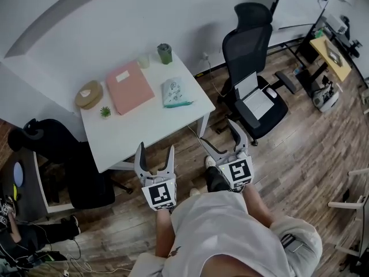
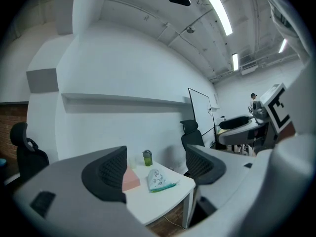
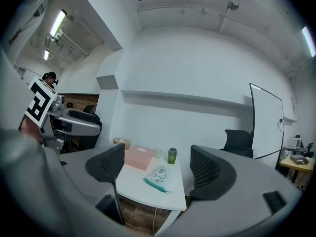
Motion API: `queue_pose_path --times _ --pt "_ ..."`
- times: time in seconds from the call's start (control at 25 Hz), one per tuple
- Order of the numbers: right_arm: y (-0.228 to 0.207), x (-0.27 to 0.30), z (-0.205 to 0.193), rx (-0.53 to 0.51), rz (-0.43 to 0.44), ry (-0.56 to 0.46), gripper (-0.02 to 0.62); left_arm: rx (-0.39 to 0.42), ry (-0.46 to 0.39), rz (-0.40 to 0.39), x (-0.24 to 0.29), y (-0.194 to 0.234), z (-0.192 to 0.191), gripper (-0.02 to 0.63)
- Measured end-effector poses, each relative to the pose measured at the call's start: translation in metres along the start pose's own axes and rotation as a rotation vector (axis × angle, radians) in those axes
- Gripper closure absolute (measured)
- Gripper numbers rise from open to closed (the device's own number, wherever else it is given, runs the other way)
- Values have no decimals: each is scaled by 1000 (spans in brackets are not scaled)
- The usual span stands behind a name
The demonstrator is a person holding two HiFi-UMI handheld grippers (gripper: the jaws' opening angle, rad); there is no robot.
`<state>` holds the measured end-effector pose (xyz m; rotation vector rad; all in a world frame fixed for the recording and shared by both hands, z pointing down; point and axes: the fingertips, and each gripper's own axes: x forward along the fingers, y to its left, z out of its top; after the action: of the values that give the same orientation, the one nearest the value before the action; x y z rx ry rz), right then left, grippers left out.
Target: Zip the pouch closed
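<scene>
A: What sits at the far left of the head view?
B: A black chair (image 1: 55, 146) at the lower left, tucked against the white table (image 1: 138, 134) that fills the middle left of the frame

A: And on the table, left to right?
B: A round wooden disc (image 1: 88, 94) by the left edge, with a small green plant (image 1: 105, 111) just below it. Next is a flat pink box (image 1: 130, 87), then a clear cup (image 1: 143, 62) and a green cup (image 1: 164, 53) at the top corner

A: Where is the pouch?
B: The pouch (image 1: 173, 92) lies flat on the right part of the table, just right of the pink box and below the green cup. It is white with a teal strip along its lower edge. From here I can't tell whether the zip is open

A: And the grippers?
B: The left gripper (image 1: 155, 149) is in the lower middle of the frame, off the table's near edge, jaws spread wide with nothing between them. In its own view the table and pouch show far off through the gap. The right gripper (image 1: 218, 133) is just to its right, over the wood floor (image 1: 300, 154), also spread and empty. Both are well apart from the pouch

A: Further right?
B: A black office chair (image 1: 251, 68) beside the table's right corner, and a yellow-topped desk (image 1: 331, 51) in the upper right
</scene>
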<state>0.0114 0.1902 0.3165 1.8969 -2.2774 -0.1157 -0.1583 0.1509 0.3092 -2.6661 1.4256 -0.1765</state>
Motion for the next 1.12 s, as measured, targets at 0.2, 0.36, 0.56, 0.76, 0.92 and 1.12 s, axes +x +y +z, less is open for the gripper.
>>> queue_pose_path --times 0.2,0.36,0.56,0.76,0.92,1.12 --pt "-31 35 -2 1 42 -10 186 5 4 25 43 -2 2 242" --pt "-54 64 -1 0 84 -16 187 9 11 50 76 -4 7 242" --pt "-83 95 -3 19 149 -25 187 26 39 88 113 -11 11 242" --pt "-104 119 -12 44 209 -24 187 37 62 126 141 -21 15 239" --pt "-117 133 -14 71 259 -36 187 24 83 159 157 -26 14 238" --pt "-130 149 -26 95 287 -16 187 71 132 156 174 -31 5 238"
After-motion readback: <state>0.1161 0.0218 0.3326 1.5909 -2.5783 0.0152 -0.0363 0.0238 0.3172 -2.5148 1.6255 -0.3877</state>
